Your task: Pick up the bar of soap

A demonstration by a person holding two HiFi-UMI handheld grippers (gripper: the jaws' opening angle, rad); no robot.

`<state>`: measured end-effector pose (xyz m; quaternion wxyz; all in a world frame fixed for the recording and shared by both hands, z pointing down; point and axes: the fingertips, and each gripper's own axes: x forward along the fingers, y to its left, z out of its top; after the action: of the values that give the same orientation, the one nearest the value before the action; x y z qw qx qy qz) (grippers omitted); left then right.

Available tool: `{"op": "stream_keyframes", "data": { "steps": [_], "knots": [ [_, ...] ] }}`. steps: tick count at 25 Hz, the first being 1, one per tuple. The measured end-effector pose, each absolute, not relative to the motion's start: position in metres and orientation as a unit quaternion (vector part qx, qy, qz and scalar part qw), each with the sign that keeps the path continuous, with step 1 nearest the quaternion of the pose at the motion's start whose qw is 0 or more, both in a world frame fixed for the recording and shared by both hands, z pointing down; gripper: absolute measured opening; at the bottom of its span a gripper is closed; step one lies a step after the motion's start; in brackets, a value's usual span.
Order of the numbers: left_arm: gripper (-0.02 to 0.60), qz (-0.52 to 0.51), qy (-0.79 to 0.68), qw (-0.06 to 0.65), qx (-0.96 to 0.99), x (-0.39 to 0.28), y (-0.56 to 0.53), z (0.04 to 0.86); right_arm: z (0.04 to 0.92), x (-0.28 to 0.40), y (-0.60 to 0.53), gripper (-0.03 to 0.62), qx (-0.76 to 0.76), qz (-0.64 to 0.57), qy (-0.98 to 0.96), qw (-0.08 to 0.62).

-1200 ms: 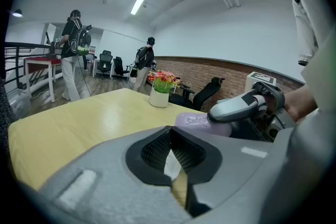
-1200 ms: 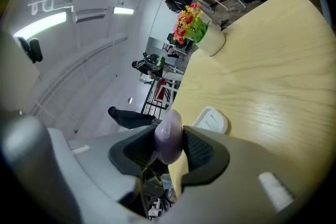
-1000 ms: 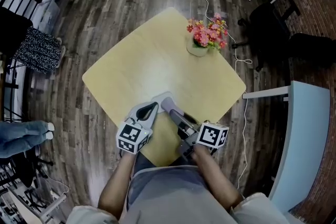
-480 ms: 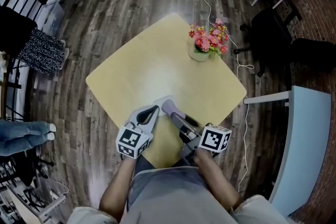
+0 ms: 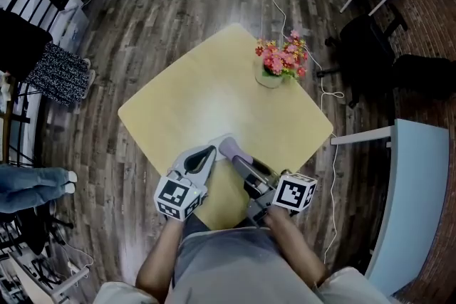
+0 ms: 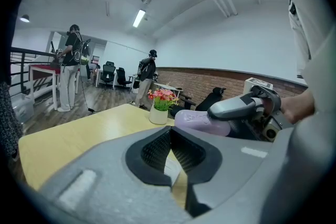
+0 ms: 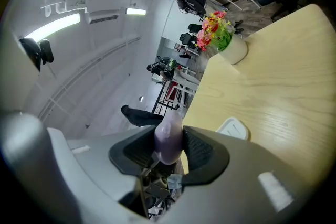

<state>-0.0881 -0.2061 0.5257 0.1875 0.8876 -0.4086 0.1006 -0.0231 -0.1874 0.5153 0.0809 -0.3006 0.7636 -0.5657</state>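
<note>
Pale wooden table (image 5: 214,89) on plank flooring; a pot (image 5: 269,72) of pink flowers sits near its far edge, middle bare. Left gripper view: left gripper (image 6: 170,134) pinched together, empty. Right gripper view: right gripper (image 7: 169,150) clamps the lavender soap bar (image 7: 168,139) above the table; white dish (image 7: 232,128) lies empty.
</note>
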Motion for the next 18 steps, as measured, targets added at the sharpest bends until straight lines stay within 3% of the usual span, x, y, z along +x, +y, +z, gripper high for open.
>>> {"op": "stream_keyframes", "data": {
  "steps": [18],
  "knots": [
    [0.000,0.057,-0.421,0.146,0.893,-0.091,-0.205,0.464,0.447,-0.022,-0.187,0.155,-0.287,-0.517,0.800,0.105]
  ]
}}
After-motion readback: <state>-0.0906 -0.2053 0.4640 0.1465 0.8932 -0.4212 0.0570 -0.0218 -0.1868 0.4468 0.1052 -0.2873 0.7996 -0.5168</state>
